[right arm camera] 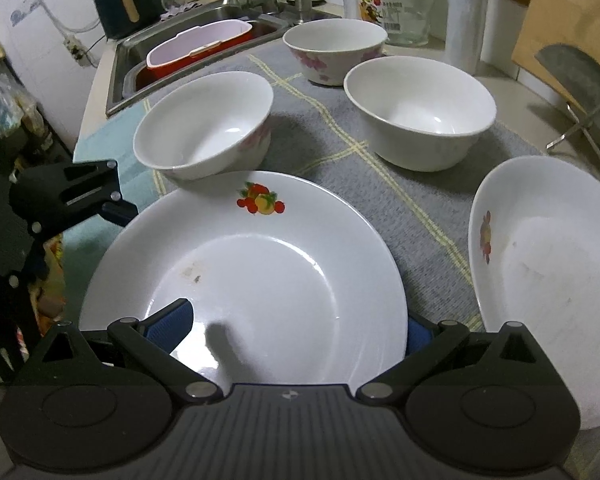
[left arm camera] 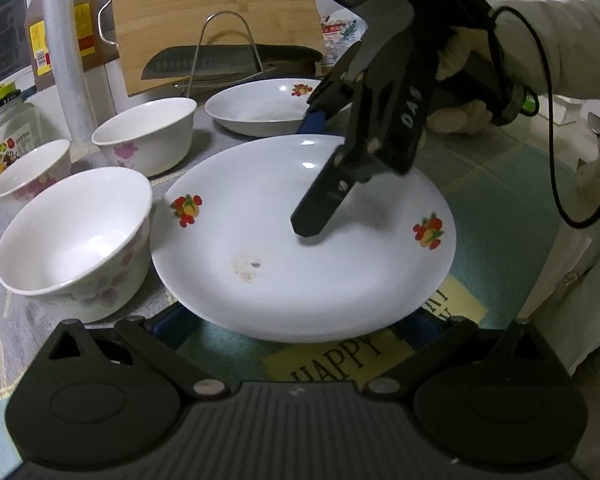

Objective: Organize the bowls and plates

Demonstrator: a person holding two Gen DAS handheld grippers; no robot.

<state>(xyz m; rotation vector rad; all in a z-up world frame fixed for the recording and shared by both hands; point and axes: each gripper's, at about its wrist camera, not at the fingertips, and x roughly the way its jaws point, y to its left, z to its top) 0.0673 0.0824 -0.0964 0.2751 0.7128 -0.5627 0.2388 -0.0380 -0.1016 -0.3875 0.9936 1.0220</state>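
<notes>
A white plate with fruit prints lies on the cloth. In the left wrist view my left gripper is open, its blue pads under the plate's near rim on both sides. My right gripper reaches over the plate from the far right; one finger is over the plate's inside, the other is behind the far rim. In the right wrist view its pads straddle the near rim, one above, one below. A second fruit plate lies beyond. Three white bowls with pink flowers stand left.
A bamboo cutting board, a knife on a wire rack, an oil bottle, a roll and a glass jar stand behind. A sink with a red tub lies past the bowls. The cloth covers the counter.
</notes>
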